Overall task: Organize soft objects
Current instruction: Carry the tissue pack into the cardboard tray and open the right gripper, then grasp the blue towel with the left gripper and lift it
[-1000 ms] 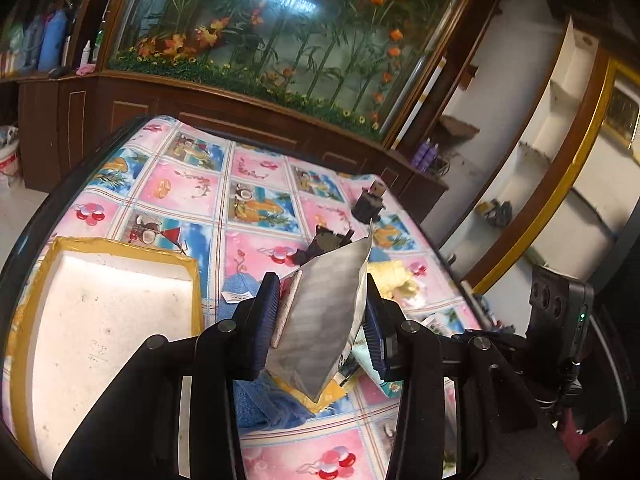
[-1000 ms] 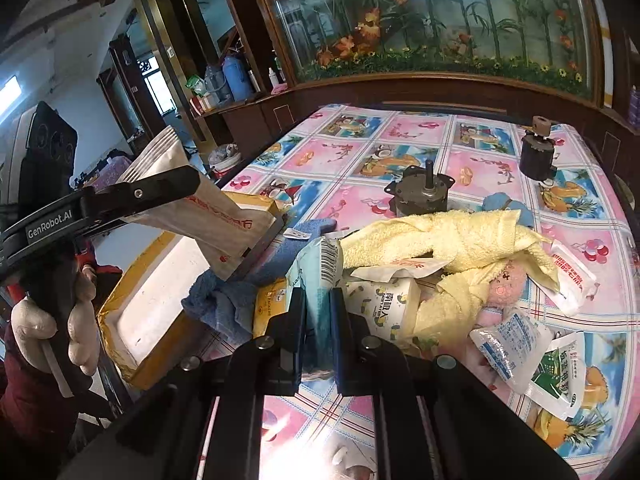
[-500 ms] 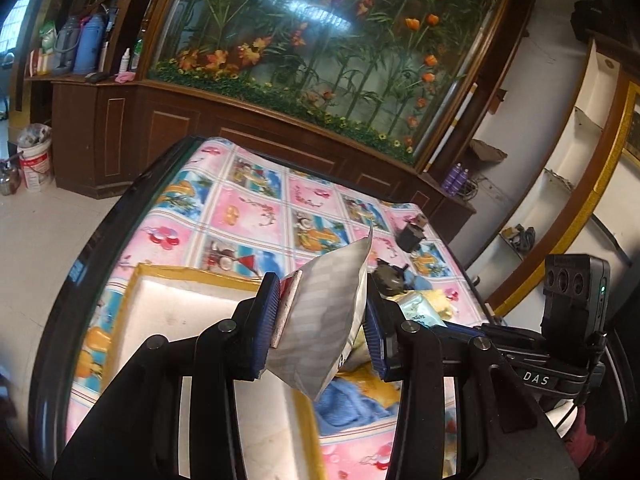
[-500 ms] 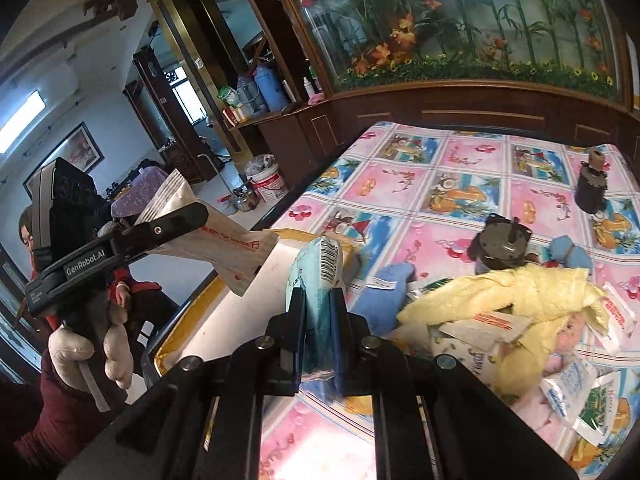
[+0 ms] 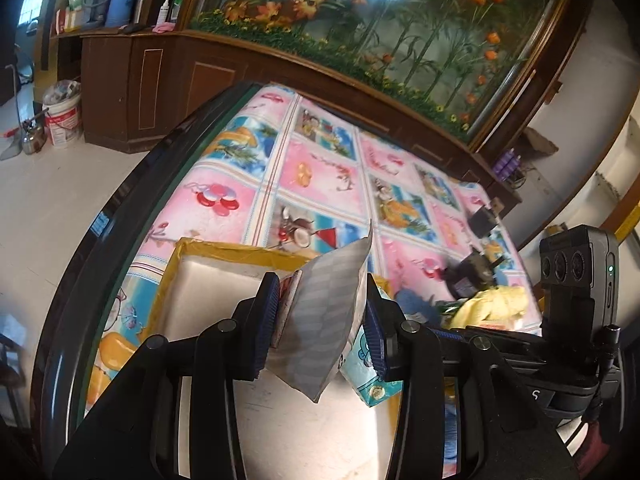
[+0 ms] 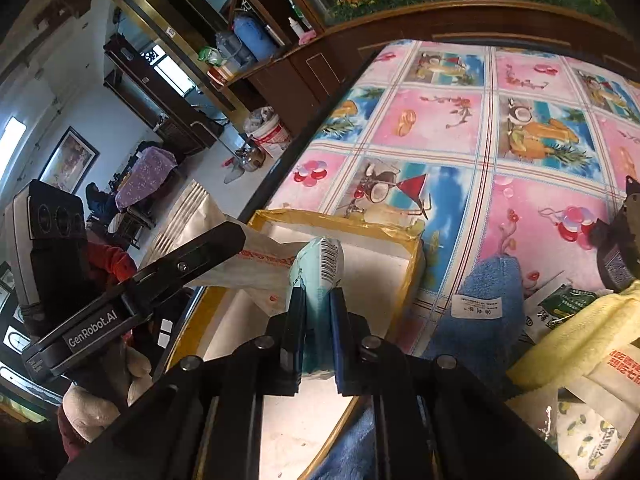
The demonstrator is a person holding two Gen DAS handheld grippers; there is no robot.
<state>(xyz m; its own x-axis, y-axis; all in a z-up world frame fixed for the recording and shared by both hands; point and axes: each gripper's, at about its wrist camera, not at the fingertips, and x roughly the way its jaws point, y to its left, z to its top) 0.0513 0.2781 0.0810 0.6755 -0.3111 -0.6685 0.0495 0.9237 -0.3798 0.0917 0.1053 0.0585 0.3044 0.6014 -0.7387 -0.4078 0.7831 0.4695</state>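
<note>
My left gripper is shut on a silvery foil pouch and holds it above the white tray with yellow taped rim. My right gripper is shut on a pale teal tissue pack, also over the tray. The teal pack also shows in the left wrist view, just right of the pouch. The left gripper with its pouch shows at the left of the right wrist view. A blue towel, a yellow towel and several sachets lie right of the tray.
The table carries a pink and blue cartoon cloth. Two dark motors stand beyond the pile. A wooden cabinet with an aquarium runs behind the table. The table's dark left edge drops to the floor, with a bucket there.
Both grippers have moved left from the pile of soft things to over the white tray, each keeping its hold. The tray now fills the lower part of both views.
</note>
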